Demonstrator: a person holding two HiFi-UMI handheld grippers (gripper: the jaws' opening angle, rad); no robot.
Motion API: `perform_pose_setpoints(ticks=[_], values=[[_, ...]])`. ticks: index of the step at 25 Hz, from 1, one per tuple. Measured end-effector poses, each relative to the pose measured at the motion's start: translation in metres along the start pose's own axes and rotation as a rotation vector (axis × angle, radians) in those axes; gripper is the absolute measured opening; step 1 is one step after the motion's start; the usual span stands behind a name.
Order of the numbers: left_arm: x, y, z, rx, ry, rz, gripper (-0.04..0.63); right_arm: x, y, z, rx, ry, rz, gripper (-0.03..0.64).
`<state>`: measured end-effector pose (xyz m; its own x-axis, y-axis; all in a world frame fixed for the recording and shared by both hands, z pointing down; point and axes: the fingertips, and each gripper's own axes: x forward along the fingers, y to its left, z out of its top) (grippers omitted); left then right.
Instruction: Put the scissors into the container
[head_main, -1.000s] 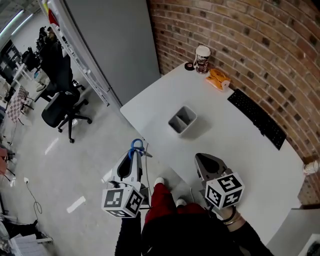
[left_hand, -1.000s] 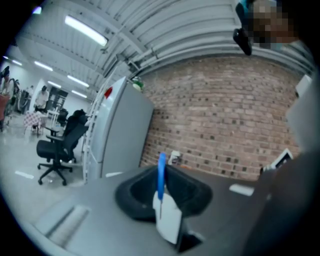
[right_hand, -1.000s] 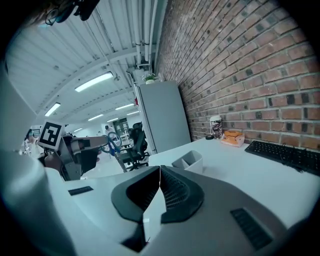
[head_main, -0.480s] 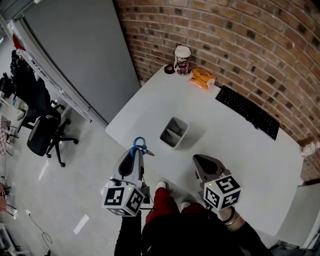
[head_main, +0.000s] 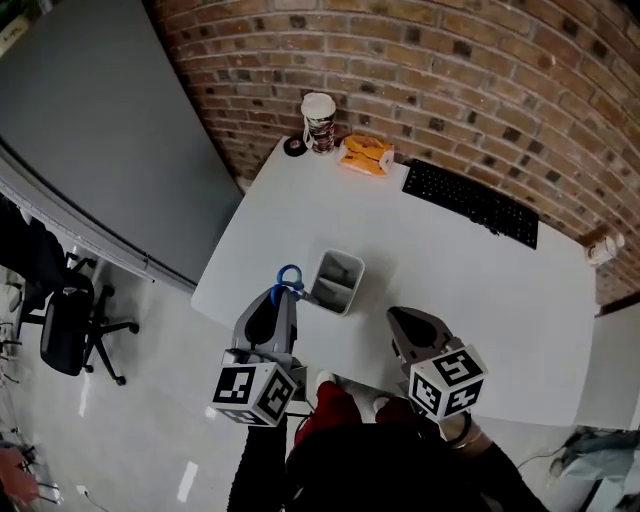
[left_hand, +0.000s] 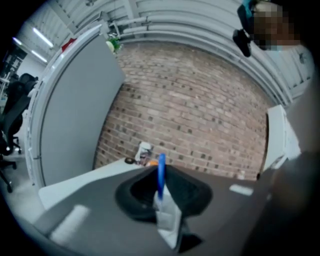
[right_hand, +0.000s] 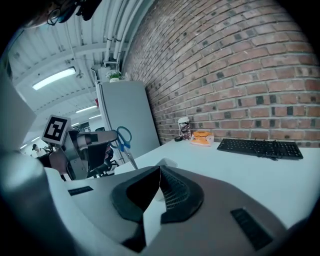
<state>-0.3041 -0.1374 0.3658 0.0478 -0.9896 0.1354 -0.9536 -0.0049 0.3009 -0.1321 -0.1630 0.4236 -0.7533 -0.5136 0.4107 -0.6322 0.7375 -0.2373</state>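
Blue-handled scissors (head_main: 290, 278) are clamped in my left gripper (head_main: 283, 296), handle loops up, blades pointing down and to the right. Their tip hangs just beside the left rim of the grey rectangular container (head_main: 338, 282), which stands on the white table (head_main: 470, 280). In the left gripper view the blue handle (left_hand: 161, 174) stands edge-on between the pads. The right gripper view catches the scissors (right_hand: 123, 140) from the side, held by the left gripper (right_hand: 85, 145). My right gripper (head_main: 408, 318) hovers over the table's near edge, right of the container, shut and holding nothing.
At the table's far end, by the brick wall, stand a paper cup (head_main: 319, 120), a small black disc (head_main: 293, 147) and an orange packet (head_main: 365, 155). A black keyboard (head_main: 470, 203) lies at the back right. A grey partition (head_main: 90, 150) and an office chair (head_main: 65, 325) are off to the left.
The left gripper has carried the scissors from beyond the table's near-left corner to the container's left rim. The view has swung so the table sits more centrally. The right gripper has barely moved.
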Motion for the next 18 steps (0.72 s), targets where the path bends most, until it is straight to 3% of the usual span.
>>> perform_pose_setpoints(ticks=[18], values=[[0.084, -0.017, -0.01, 0.001, 0.101, -0.257, 0.044, 0.008, -0.023, -0.003, 0.113, -0.009, -0.225, 0.009]])
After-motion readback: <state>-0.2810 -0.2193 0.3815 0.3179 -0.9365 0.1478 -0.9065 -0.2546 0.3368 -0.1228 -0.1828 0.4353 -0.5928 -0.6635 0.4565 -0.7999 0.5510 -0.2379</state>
